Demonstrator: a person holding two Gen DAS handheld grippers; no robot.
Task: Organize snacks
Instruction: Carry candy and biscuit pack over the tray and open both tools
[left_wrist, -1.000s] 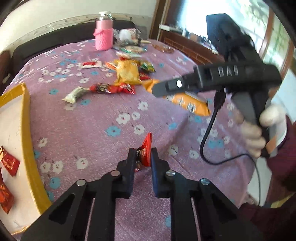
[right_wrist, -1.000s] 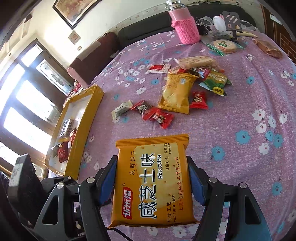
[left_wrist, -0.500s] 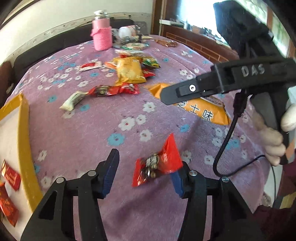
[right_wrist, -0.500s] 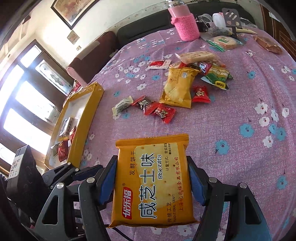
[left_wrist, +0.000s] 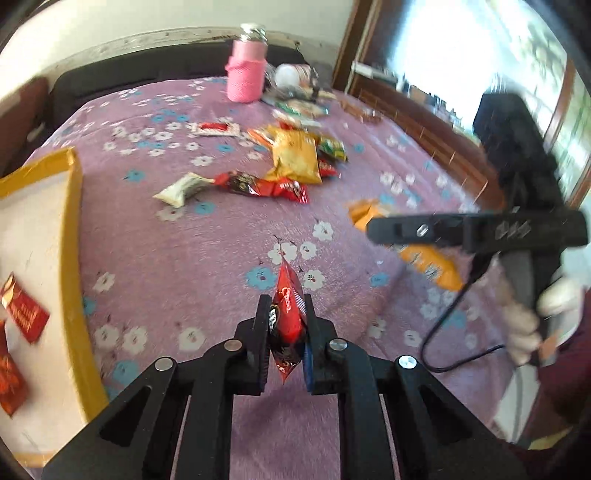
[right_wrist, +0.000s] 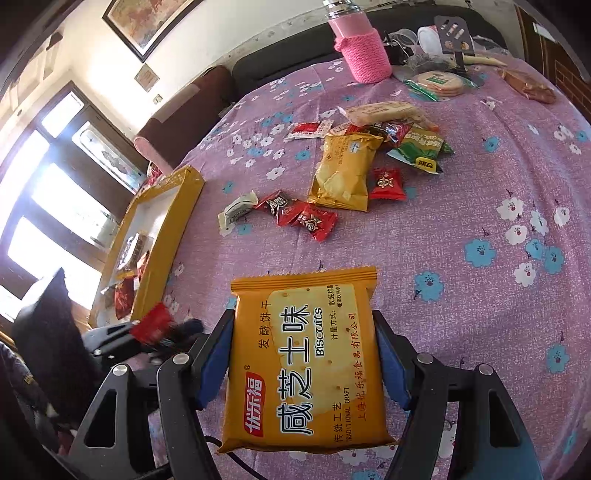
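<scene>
My left gripper (left_wrist: 286, 314) is shut on a small red candy packet (left_wrist: 288, 314) and holds it above the purple flowered tablecloth; it also shows blurred in the right wrist view (right_wrist: 153, 325). My right gripper (right_wrist: 304, 332) is shut on an orange biscuit pack (right_wrist: 306, 362), which also shows in the left wrist view (left_wrist: 424, 258) at the right. A yellow-rimmed tray (left_wrist: 75, 229) with red packets lies to the left, also in the right wrist view (right_wrist: 173, 221). Loose snacks lie mid-table: a yellow chip bag (right_wrist: 343, 170) and red candies (right_wrist: 303, 218).
A pink knitted bottle (left_wrist: 246, 72) and packaged crackers (right_wrist: 439, 81) stand at the far edge. A white packet (left_wrist: 183, 188) and a green packet (right_wrist: 421, 147) lie among the snacks. A dark sofa sits behind the table.
My left gripper opened half a second ago with the candy loose between the fingers, and is now shut on it again. The right gripper with the biscuit pack has shifted slightly.
</scene>
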